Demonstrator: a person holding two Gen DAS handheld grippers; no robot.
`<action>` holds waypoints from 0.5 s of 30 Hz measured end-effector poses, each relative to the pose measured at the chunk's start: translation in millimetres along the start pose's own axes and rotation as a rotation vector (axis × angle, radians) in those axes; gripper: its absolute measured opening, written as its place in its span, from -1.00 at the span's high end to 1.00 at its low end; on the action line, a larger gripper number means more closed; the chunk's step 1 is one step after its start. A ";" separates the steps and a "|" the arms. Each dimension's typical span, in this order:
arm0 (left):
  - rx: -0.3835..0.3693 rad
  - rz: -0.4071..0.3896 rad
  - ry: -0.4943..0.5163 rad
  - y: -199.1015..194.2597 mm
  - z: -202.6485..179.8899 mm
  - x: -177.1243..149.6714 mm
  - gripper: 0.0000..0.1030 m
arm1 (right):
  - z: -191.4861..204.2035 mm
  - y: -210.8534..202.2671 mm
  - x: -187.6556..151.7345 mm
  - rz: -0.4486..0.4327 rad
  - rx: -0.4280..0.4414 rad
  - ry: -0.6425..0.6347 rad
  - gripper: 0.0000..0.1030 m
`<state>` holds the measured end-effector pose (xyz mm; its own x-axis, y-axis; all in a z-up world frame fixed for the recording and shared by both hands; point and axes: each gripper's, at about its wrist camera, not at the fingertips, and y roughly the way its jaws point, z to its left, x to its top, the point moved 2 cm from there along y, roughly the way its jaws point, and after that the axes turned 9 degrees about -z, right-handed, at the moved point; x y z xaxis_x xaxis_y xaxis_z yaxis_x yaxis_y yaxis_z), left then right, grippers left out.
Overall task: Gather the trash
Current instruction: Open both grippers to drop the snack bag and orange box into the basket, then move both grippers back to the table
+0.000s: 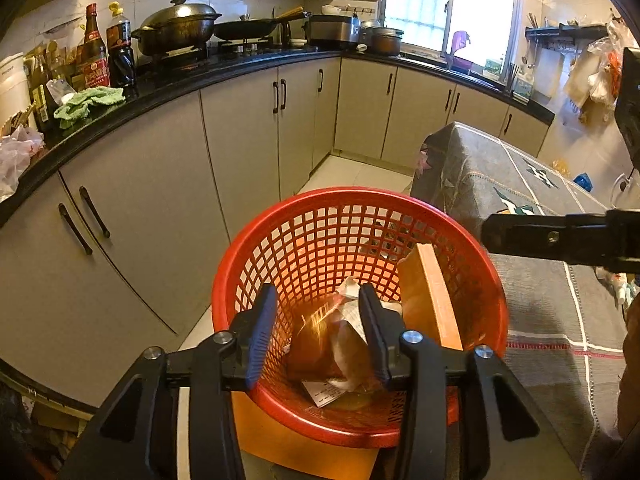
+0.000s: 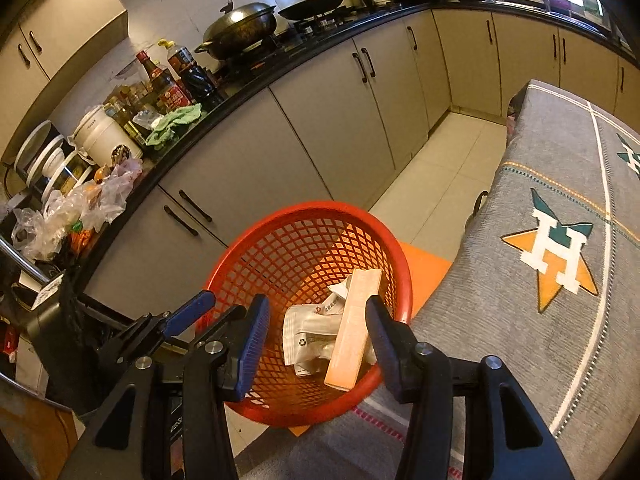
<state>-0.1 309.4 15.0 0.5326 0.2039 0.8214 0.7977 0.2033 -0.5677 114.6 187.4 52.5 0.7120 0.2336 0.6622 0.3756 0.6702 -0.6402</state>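
Observation:
A red mesh basket (image 1: 360, 194) (image 2: 320, 206) stands on the floor beside the table. In it a flat orange box (image 1: 428, 296) (image 2: 354, 328) leans against the wall, next to white paper packets (image 2: 308, 336). My left gripper (image 1: 318, 292) hangs over the basket's mouth with its jaws apart. A crumpled brownish wrapper (image 1: 320, 344), blurred, sits between them close to the right pad and clear of the left pad. My right gripper (image 2: 316, 304) is also above the basket, open, with nothing between its pads. One of its fingers (image 1: 520, 236) shows at the right of the left wrist view.
A table under a grey cloth (image 1: 540, 320) (image 2: 540, 160) borders the basket on the right. An orange mat (image 2: 424, 272) lies under the basket. Beige cabinets (image 1: 240, 140) and a cluttered black counter (image 1: 160, 92) run along the left and back. White floor tiles (image 2: 440, 168) lie between.

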 end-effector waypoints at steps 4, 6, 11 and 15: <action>0.000 -0.011 0.006 -7.4 -5.2 2.2 0.13 | -4.0 -18.7 -2.2 -0.020 -0.001 0.005 -0.06; 0.000 -0.018 0.012 -12.6 -8.9 3.2 0.11 | -6.4 -26.7 -4.6 -0.026 0.000 0.008 -0.06; -0.013 -0.037 0.033 -29.3 -27.7 5.9 0.08 | -20.8 -56.3 -14.4 -0.049 -0.004 0.036 -0.06; -0.035 -0.043 0.051 -44.1 -47.7 5.7 0.01 | -42.4 -91.8 -25.3 -0.087 -0.027 0.077 -0.06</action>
<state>-18.7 255.9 47.3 0.5105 0.1460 0.8474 0.8293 0.1768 -0.5301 87.2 90.0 77.9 0.7187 0.1197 0.6849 0.4534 0.6661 -0.5923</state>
